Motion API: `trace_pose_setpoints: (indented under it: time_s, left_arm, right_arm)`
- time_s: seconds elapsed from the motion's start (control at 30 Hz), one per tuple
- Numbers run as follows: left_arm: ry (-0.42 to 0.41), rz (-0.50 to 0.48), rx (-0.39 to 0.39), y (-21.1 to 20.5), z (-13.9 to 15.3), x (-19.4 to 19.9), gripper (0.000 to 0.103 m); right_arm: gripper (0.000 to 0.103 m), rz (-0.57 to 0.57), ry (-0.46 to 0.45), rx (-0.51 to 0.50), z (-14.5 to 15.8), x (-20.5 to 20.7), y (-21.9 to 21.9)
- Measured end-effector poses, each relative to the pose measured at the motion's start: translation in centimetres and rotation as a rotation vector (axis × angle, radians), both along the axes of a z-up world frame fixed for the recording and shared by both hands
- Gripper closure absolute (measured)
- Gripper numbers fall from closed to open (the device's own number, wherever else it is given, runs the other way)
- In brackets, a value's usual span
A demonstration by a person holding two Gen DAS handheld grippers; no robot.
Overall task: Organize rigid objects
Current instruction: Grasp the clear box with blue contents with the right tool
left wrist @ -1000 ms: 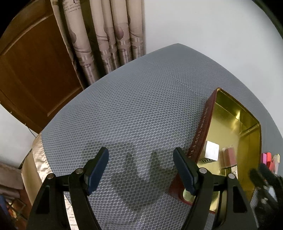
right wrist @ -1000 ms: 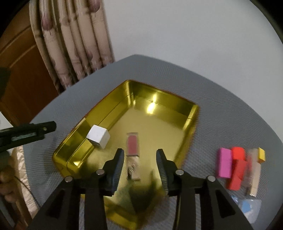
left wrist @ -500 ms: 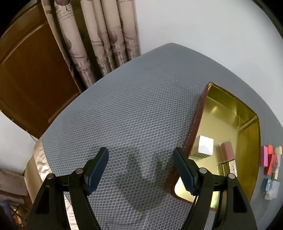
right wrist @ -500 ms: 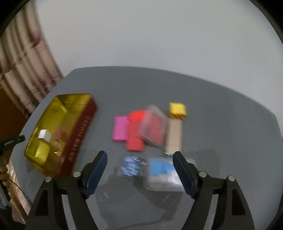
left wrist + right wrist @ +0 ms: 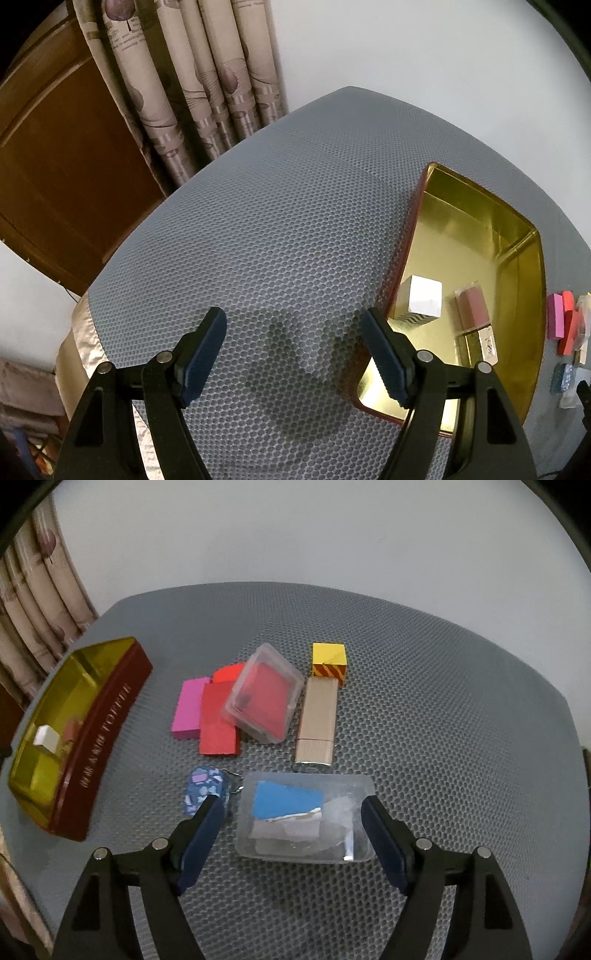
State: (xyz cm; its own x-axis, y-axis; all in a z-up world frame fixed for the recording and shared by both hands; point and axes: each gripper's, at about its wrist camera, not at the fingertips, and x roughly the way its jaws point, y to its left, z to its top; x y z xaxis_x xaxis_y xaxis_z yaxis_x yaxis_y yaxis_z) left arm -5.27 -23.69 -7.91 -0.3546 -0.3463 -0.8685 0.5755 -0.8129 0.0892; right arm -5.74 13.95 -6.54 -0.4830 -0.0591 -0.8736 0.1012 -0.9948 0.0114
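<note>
Left-wrist view: left gripper [image 5: 291, 350] hangs wide and empty over bare grey table [image 5: 258, 221], beside the gold tin [image 5: 532, 295] at its right edge; 2 items lie inside, white cube [image 5: 424, 301] and pink case [image 5: 472, 308].

Right-wrist view: right gripper [image 5: 291, 836], jaws just opened wide and empty, straddles the clear box [image 5: 304, 818], likely the next pick; 7 loose pieces cluster mid-table.
</note>
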Motion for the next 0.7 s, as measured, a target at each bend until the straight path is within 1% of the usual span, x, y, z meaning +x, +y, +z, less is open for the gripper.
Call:
trace_pose_setpoints:
  time_s: [0.1,0.2,0.27,0.33,0.4,0.63,0.7]
  left_arm:
    - [0.000,-0.003,-0.005,0.3,0.0,0.0,0.030]
    - [0.001,-0.011,-0.013,0.6,0.0,0.0,0.030]
    - [-0.001,-0.019,-0.019,0.8,0.0,-0.1,0.030]
    - [-0.001,-0.026,-0.025,0.8,0.1,-0.1,0.030]
    - [0.002,-0.034,-0.034,1.0,0.3,-0.2,0.030]
    - [0.014,-0.069,-0.063,2.3,0.7,-0.2,0.030]
    - [0.017,-0.080,-0.074,2.8,0.9,-0.3,0.030]
  right_arm:
    - [0.023,-0.005,-0.002,0.006,-0.9,-0.1,0.0]
    - [0.020,0.010,0.028,0.063,-1.4,0.1,-0.5]
    - [0.017,0.024,0.041,0.107,-1.8,0.2,-1.0]
    - [0.015,0.034,0.048,0.118,-2.2,0.1,-1.1]
    - [0.015,0.031,0.067,0.137,-2.3,0.1,-1.2]
    - [0.015,0.013,0.129,0.154,-2.8,0.1,-1.0]
    - [0.015,0.006,0.135,0.181,-3.0,0.0,-1.1]
